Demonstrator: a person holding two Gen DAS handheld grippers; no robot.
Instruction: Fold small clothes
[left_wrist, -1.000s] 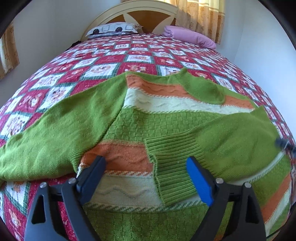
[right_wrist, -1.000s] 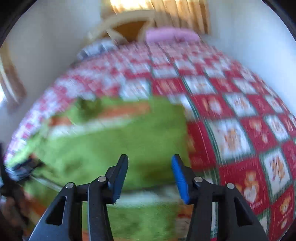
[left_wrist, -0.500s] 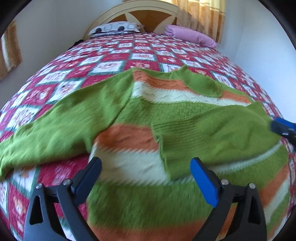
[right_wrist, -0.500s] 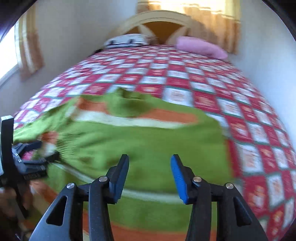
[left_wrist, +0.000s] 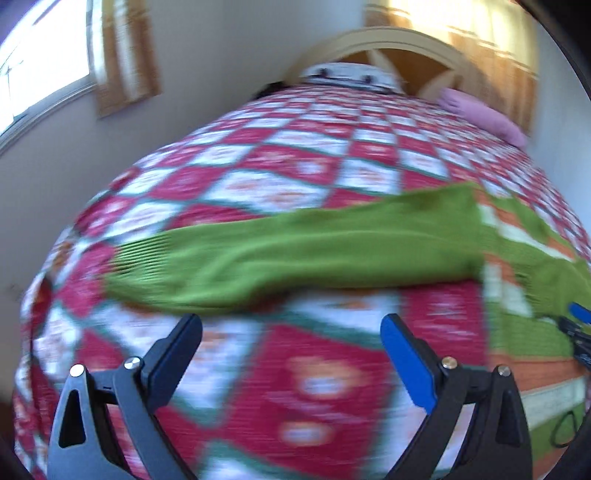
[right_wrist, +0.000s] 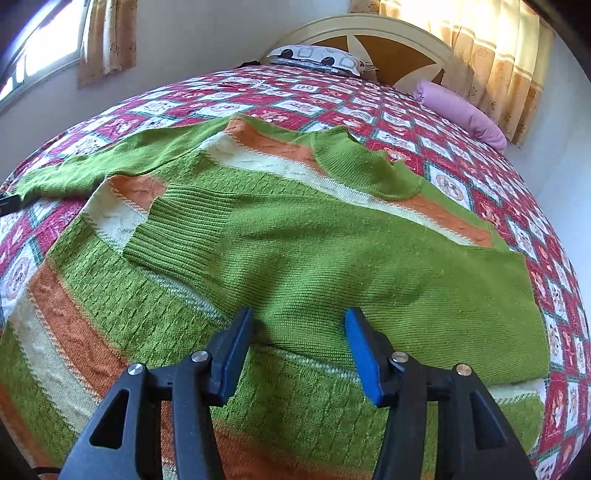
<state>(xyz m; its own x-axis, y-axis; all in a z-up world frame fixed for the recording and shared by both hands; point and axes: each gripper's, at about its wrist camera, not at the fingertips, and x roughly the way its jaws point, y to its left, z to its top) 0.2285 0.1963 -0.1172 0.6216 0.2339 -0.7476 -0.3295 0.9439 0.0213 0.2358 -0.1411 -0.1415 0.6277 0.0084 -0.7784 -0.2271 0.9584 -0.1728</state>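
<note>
Sweater (left_wrist: 369, 251) on a patchwork bedspread (left_wrist: 295, 177): left wrist view, heavily blurred. One green sleeve (left_wrist: 280, 254) lies stretched flat, long axis running from 9 o'clock to 3 o'clock, ribbed cuff (left_wrist: 144, 258) pointing toward 9 o'clock. The striped body occupies the 3 o'clock edge. The left gripper (left_wrist: 291, 339) hangs above the bedspread at 6 o'clock, jaws spread wide with nothing between them; the sleeve lies just beyond the fingertips. Part of the other gripper (left_wrist: 578, 328) shows at 4 o'clock over the body. Headboard (left_wrist: 388, 51) and pink pillow (left_wrist: 484, 118) sit at 12 to 1 o'clock.

Right wrist view: sharp. The sweater (right_wrist: 155, 317) fills the centre of the bedspread (right_wrist: 443, 147), collar (right_wrist: 362, 166) toward 12 o'clock, hem toward 6 o'clock. The second sleeve (right_wrist: 332, 266) is folded across the chest, long axis from 3 o'clock to 9 o'clock, its cuff (right_wrist: 181, 232) pointing toward 9 o'clock. The first sleeve (right_wrist: 122, 158) extends toward 10 o'clock. The right gripper (right_wrist: 299, 343) is at 6 o'clock over the folded sleeve's lower edge, jaws moderately parted, gripping nothing.
</note>
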